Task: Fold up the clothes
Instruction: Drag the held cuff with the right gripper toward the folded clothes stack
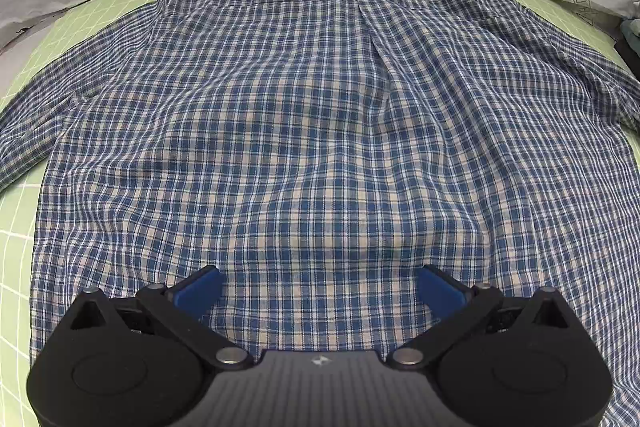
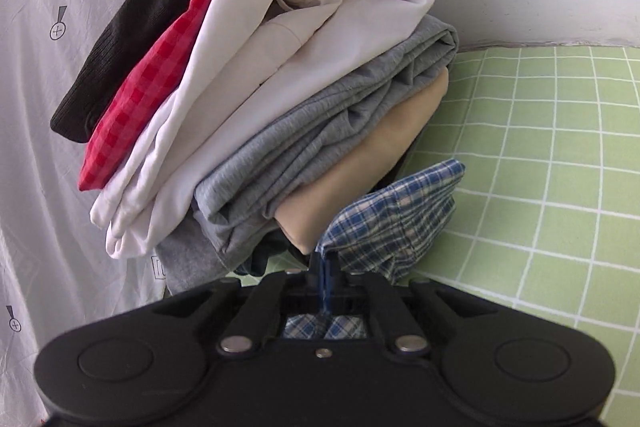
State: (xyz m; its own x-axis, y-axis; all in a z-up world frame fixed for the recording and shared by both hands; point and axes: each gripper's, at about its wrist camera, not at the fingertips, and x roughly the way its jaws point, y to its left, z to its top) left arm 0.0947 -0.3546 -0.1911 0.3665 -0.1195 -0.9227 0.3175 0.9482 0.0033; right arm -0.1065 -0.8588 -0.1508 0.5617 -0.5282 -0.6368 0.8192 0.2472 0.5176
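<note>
right up close, the left gripper (image 1: 320,287) hangs low over the hem end of the blue-and-white plaid cotton shirt (image 1: 320,115), its blue pads (image 1: 202,289) spread wide with nothing between them — looks poised to pin or pinch the hem. the shirt lies back-up and spread flat on the green gridded cutting mat (image 1: 24,227), collar far away, sleeves out to both sides, so it's laid out for folding. over on the other side, the right gripper (image 2: 325,267) has its jaws pressed tight on a plaid cuff (image 2: 396,223), probably to swing that sleeve inward. just beside it — a leaning stack of folded clothes (image 2: 280,79). the stack's base and most of the sleeve are hidden behind the gripper body.
</note>
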